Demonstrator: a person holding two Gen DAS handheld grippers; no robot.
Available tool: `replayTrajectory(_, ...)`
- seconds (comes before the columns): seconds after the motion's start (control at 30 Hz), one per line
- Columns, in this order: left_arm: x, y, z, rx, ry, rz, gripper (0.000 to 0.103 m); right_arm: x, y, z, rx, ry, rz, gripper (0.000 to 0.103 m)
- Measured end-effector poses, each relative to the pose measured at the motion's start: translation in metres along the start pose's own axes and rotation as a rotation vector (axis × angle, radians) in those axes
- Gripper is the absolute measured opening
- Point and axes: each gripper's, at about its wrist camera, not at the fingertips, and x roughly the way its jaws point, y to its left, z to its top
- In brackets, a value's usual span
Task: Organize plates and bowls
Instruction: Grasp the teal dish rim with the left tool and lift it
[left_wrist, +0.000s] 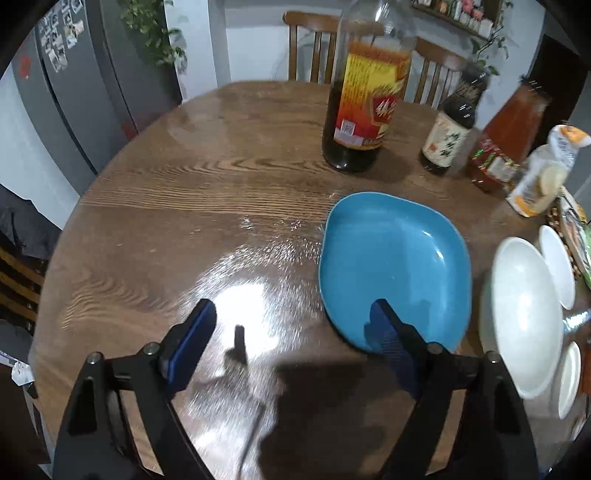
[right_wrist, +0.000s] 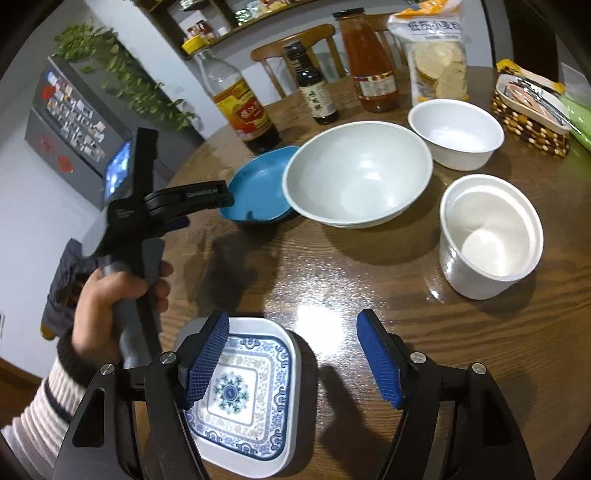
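Wooden table (left_wrist: 192, 192) carries every dish. Left gripper (left_wrist: 293, 317) hangs with jaws spread wide and empty, the blue plate (left_wrist: 395, 258) just ahead beneath its right finger. Right gripper (right_wrist: 291, 350) gapes wide too, the patterned square plate (right_wrist: 247, 398) under its left finger, the large white bowl (right_wrist: 358, 173) well ahead.

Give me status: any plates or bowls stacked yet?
Done: nothing stacked. The blue plate, big white bowl, two smaller white bowls and patterned plate all sit apart. In hand: nothing; the left gripper is open at the blue plate, right gripper open. Left: all grouping.
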Motion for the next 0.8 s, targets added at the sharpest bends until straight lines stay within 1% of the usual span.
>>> replayTrajectory(0.03, 0.007, -0.001, 0.002, 0.0, 0.013, -0.004, 0.07, 0.0, -0.001, 0.0, 0.004, 0.0, -0.004, 0.073)
replayTrajectory(0.07, 0.013, -0.002, 0.004, 0.001, 0.029, -0.009, 0.067, 0.001, -0.002, 0.0, 0.006, 0.001, -0.008, 0.073)
replayTrajectory(0.1, 0.019, -0.001, 0.006, 0.003, 0.041, -0.014, 0.058, 0.001, -0.003, 0.001, 0.009, 0.002, -0.011, 0.073)
replayTrajectory(0.13, 0.022, -0.001, 0.007, 0.005, 0.052, -0.02, 0.048, 0.002, -0.004, 0.002, 0.012, 0.004, -0.014, 0.073)
replayTrajectory(0.17, 0.025, -0.003, 0.007, 0.01, 0.062, -0.028, 0.041, 0.003, -0.005, 0.002, 0.013, 0.006, -0.015, 0.073)
replayTrajectory(0.23, 0.026, -0.006, 0.007, 0.038, 0.053, -0.024, 0.023, 0.006, -0.003, 0.004, 0.01, 0.012, -0.014, 0.073)
replayTrajectory(0.3, 0.024, -0.009, 0.007, 0.062, 0.062, -0.041, 0.012, 0.01, 0.001, 0.006, -0.001, 0.021, -0.013, 0.073)
replayTrajectory(0.43, 0.015, -0.005, -0.005, 0.137, 0.069, -0.03, 0.011, 0.022, 0.011, 0.014, -0.033, 0.04, 0.01, 0.073)
replayTrajectory(0.5, 0.009, 0.007, -0.013, 0.145, 0.08, -0.048, 0.011, 0.032, 0.017, 0.019, -0.053, 0.062, 0.018, 0.073)
replayTrajectory(0.53, 0.007, 0.011, -0.017, 0.152, 0.081, -0.05, 0.011, 0.036, 0.021, 0.02, -0.062, 0.07, 0.022, 0.073)
replayTrajectory(0.6, 0.0, 0.021, -0.025, 0.175, 0.086, -0.029, 0.011, 0.047, 0.031, 0.025, -0.091, 0.089, 0.029, 0.073)
replayTrajectory(0.67, -0.006, 0.033, -0.035, 0.191, 0.114, -0.05, 0.011, 0.058, 0.04, 0.028, -0.118, 0.107, 0.035, 0.073)
replayTrajectory(0.8, -0.011, 0.051, -0.047, 0.197, 0.131, -0.048, 0.012, 0.08, 0.06, 0.032, -0.183, 0.138, 0.025, 0.073)
